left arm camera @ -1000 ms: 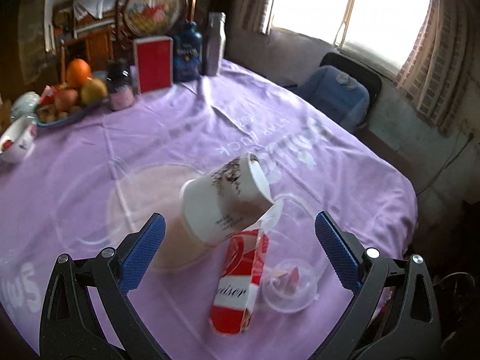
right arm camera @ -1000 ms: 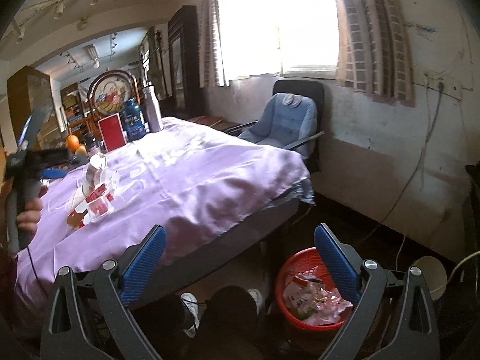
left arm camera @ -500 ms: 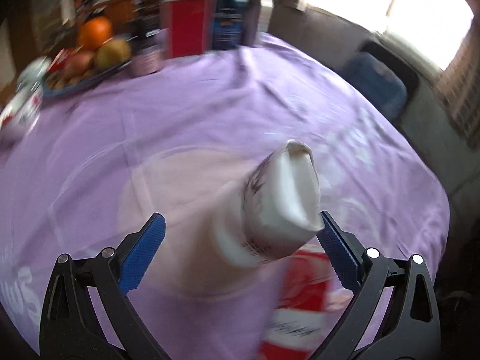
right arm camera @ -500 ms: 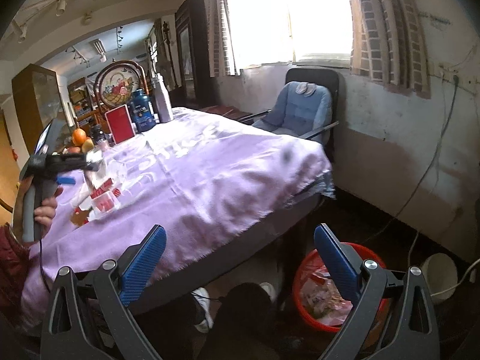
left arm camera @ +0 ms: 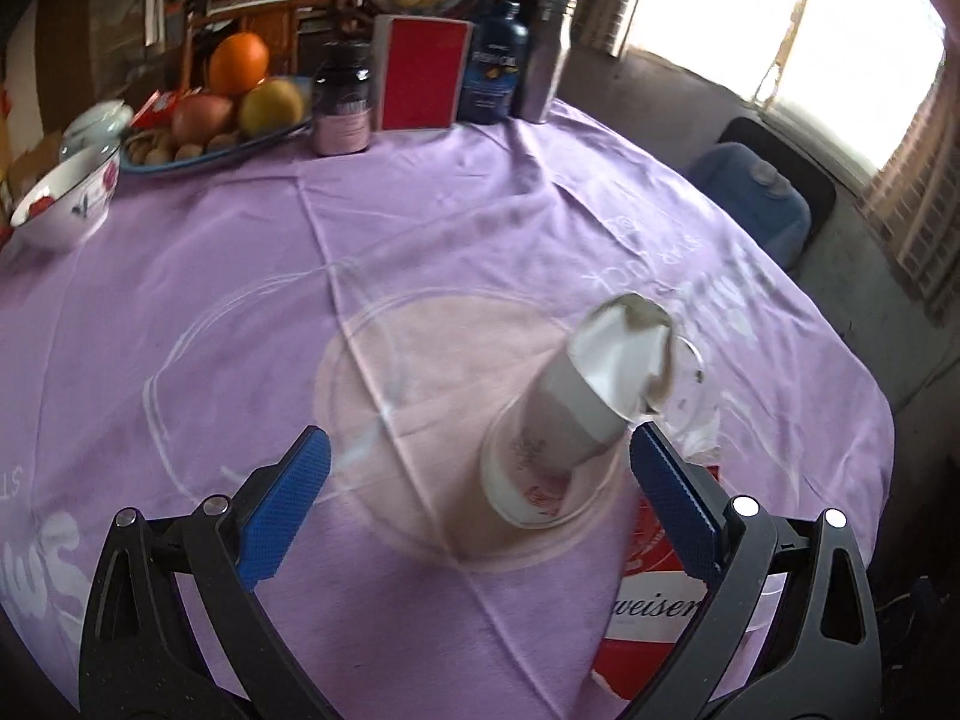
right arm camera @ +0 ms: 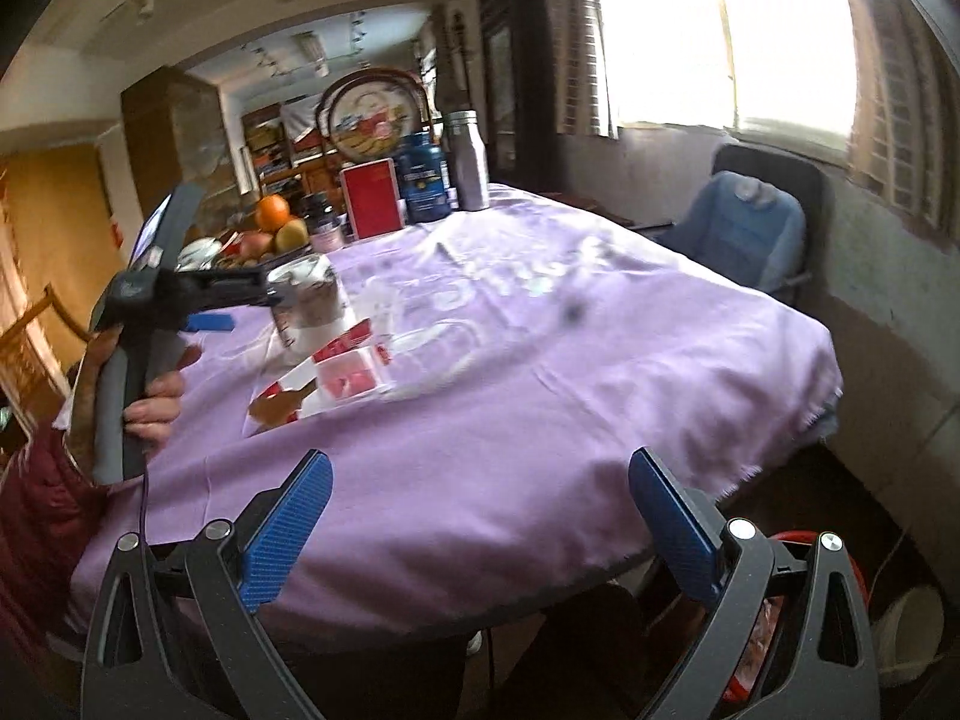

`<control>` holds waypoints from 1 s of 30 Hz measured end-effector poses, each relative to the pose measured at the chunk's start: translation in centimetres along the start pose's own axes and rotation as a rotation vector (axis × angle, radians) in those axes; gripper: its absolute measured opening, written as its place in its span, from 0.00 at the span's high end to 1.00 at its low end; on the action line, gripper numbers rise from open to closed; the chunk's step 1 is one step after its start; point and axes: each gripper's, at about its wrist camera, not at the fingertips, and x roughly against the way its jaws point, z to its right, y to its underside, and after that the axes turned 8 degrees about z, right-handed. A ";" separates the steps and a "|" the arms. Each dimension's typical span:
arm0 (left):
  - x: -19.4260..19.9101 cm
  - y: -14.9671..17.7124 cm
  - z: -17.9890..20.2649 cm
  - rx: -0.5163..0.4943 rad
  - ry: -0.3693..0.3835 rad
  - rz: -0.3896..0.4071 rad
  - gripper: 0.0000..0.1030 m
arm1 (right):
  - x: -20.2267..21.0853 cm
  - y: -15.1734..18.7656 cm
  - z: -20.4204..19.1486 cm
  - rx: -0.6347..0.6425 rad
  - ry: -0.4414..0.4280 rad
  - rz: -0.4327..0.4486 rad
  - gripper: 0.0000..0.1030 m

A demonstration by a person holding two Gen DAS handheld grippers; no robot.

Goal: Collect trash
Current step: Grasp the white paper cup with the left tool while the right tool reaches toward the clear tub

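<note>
The crushed cup stands on the table, against the left gripper's right pad — jaws spread wide, holding nothing. Closing off-centre could topple it. Right gripper — agape, idle, 1 bin below.

Paper cup: white, faint printed motif and a red mark near the base, rim crushed and folded inward; tilted, mouth toward 1 o'clock, base toward 7 o'clock, on the lilac-clothed table. Flattened red-and-white beer carton: lying flat at 5 o'clock from the cup, lettering partly legible. Clear plastic lid or cup: at 2 o'clock, just beside the cup's mouth; outline blurred.
</note>
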 end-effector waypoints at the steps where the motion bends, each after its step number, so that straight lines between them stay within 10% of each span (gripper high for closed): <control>1: -0.4 0.0 0.3 -0.002 0.007 -0.013 0.06 | 0.0 0.0 -0.1 0.002 -0.002 0.000 0.06; 14: -5.8 -0.8 3.9 -0.047 -0.025 -0.107 0.07 | -0.8 -0.2 0.7 -0.042 -0.010 -0.036 0.06; 17: -6.8 -0.7 3.2 -0.066 -0.060 -0.121 0.45 | -1.6 -0.8 0.0 -0.041 -0.038 -0.045 0.06; 30: -2.1 1.1 -3.5 -0.015 -0.037 -0.122 0.44 | -8.8 -3.0 -6.8 0.101 -0.143 -0.117 0.07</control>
